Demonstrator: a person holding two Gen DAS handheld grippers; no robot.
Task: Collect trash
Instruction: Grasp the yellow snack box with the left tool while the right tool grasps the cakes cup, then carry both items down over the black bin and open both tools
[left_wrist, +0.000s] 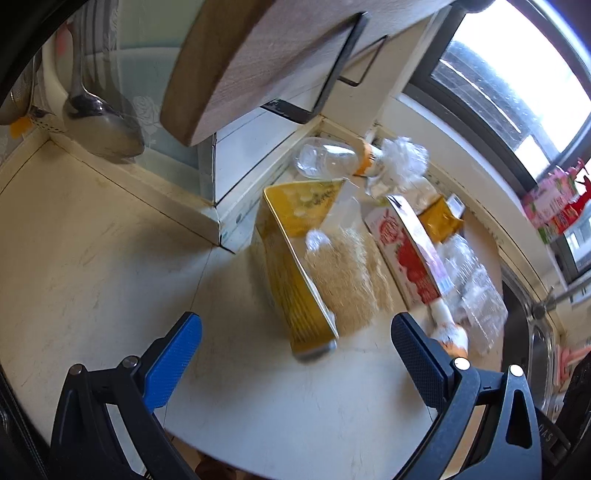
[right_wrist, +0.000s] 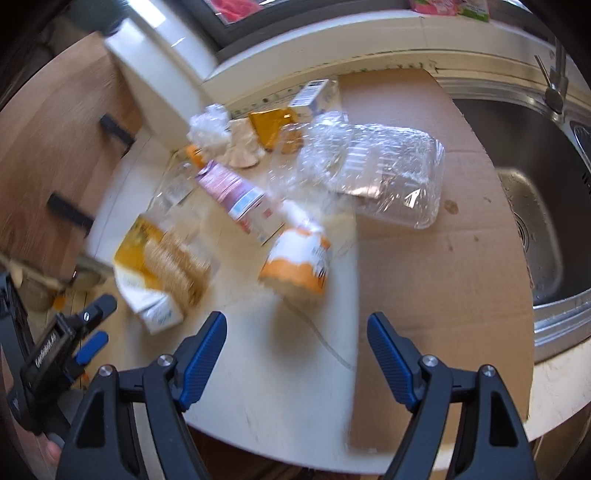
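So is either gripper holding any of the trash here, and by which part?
No. The left gripper and the right gripper are both open above the counter, with nothing between their fingers. The trash still lies untouched.

Bare counter fills the lower centre; the yellow box and orange-white wrapper block passage above.

— What sort of room is this?

— A home kitchen. There's a stainless steel sink with its tap set into the pale tabletop under a window.

— Anything else?

— A ladle hangs by the tiled wall, wooden cupboard doors with dark handles sit above, and food packaging lies about: a cracker box, a juice carton, a plastic bottle.
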